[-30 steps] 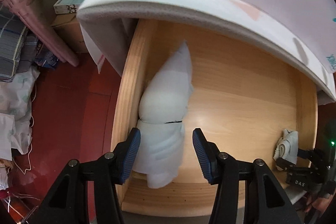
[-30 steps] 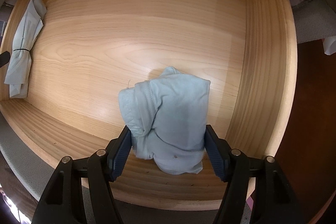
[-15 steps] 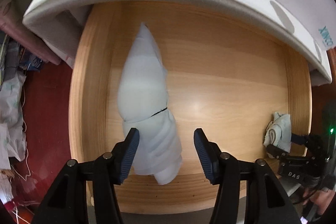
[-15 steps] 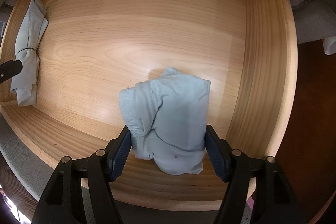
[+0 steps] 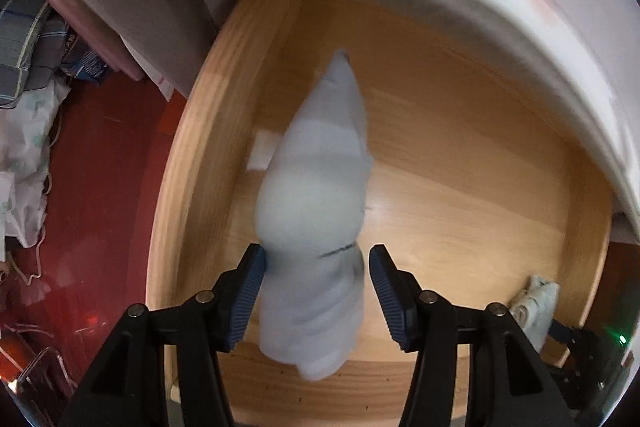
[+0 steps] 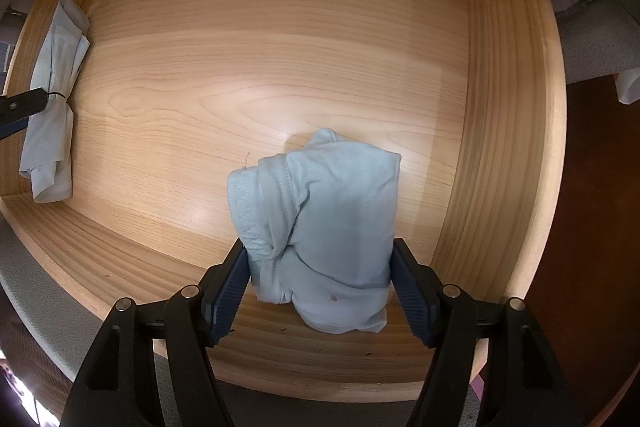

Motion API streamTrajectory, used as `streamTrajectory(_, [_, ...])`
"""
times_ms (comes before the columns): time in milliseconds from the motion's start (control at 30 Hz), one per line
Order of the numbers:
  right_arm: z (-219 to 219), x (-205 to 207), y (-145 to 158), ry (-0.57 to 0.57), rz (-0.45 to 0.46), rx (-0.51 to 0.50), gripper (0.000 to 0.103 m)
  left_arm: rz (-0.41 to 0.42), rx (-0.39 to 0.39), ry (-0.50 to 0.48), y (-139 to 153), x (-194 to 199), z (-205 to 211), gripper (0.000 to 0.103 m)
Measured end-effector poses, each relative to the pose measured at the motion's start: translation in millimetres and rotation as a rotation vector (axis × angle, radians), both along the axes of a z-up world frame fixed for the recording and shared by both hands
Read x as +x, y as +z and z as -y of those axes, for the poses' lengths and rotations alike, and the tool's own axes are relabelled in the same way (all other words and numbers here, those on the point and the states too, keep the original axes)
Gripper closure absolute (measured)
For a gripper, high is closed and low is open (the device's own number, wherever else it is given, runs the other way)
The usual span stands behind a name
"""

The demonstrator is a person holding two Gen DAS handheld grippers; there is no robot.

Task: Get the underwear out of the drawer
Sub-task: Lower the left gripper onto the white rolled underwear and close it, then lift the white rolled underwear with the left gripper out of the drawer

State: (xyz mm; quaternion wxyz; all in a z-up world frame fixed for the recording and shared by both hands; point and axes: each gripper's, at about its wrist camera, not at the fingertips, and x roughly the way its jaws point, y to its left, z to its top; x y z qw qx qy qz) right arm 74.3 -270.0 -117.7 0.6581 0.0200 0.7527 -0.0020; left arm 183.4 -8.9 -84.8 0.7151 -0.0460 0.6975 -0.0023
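Right wrist view shows the right claw [image 6: 320, 283] clamped on soft, light blue underwear [image 6: 324, 239] resting near the drawer [image 6: 508, 107] front; judged limp, best gripped mid-bundle.

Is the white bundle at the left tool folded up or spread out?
Folded up: the white bundle is a long roll cinched by a thin dark band, lying in the wooden drawer.

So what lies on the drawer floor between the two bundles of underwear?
Nothing: in the right wrist view, bare wood runs from the tied roll to the folded light-blue bundle in the right gripper.
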Motion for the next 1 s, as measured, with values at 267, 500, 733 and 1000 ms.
streamTrajectory(267, [0,0,0,-0.001,0.0,0.001,0.037,-0.038,0.086,-0.055,-16,11,16,0.047])
streamTrajectory(500, [2,-1,0,-0.002,0.0,0.0,0.037,-0.037,0.111,-0.117,-22,6,32,0.047])
streamTrajectory(733, [2,0,0,-0.002,0.0,0.0,0.037,-0.006,0.154,-0.177,-22,-5,40,0.053])
streamTrajectory(1000, [2,0,0,0.0,0.001,0.0,0.037,0.009,0.139,-0.235,-13,-12,49,0.065])
